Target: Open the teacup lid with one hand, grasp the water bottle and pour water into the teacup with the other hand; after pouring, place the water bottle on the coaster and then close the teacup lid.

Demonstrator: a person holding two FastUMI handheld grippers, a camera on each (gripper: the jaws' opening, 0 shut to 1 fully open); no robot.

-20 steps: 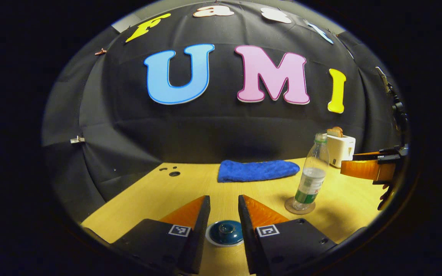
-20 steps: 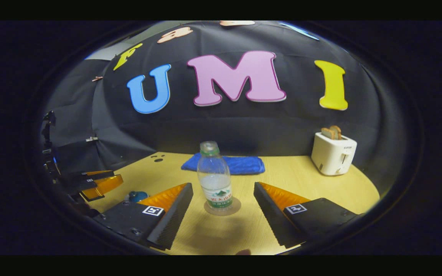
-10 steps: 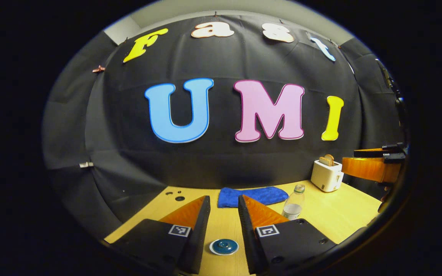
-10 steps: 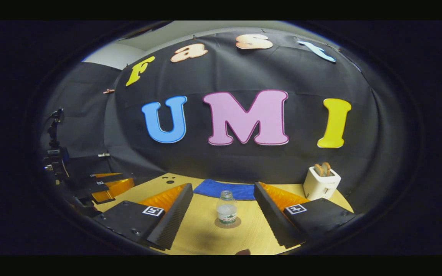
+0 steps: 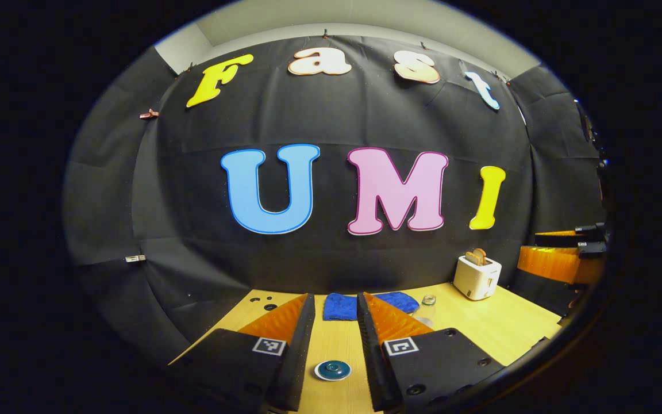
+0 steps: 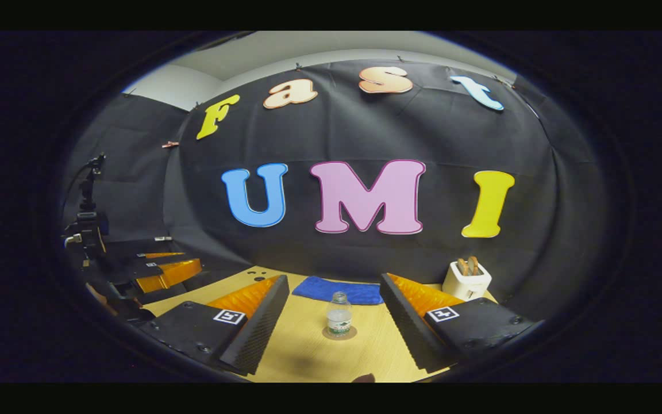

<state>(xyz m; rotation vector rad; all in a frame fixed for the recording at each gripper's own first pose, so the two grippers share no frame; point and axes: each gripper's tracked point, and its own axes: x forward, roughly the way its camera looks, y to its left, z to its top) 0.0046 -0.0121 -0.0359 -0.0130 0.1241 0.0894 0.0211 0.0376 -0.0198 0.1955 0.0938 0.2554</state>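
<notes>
The teacup (image 5: 333, 370), covered by its dark blue lid, stands on the wooden table far below my left gripper (image 5: 335, 299), framed in the gap between the open fingers. Nothing is held there. The clear water bottle (image 6: 339, 315) stands upright on the round coaster (image 6: 339, 333), well below and ahead of my right gripper (image 6: 334, 279), which is wide open and holds nothing. In the left gripper view the water bottle's top (image 5: 427, 300) peeks out past the right finger, and the right gripper (image 5: 561, 261) hangs at the far right. The left gripper (image 6: 164, 273) is at the left of the right gripper view.
A folded blue towel (image 6: 339, 289) lies at the back of the table (image 6: 308, 356) against the black wall. A white toaster (image 6: 466, 279) with toast stands at the back right. Small holes (image 5: 268, 299) mark the table's back left corner.
Both grippers have lifted up and back from the table. The teacup, bottle, towel and toaster look smaller and lower in both views. Both grippers stay open and hold nothing.
</notes>
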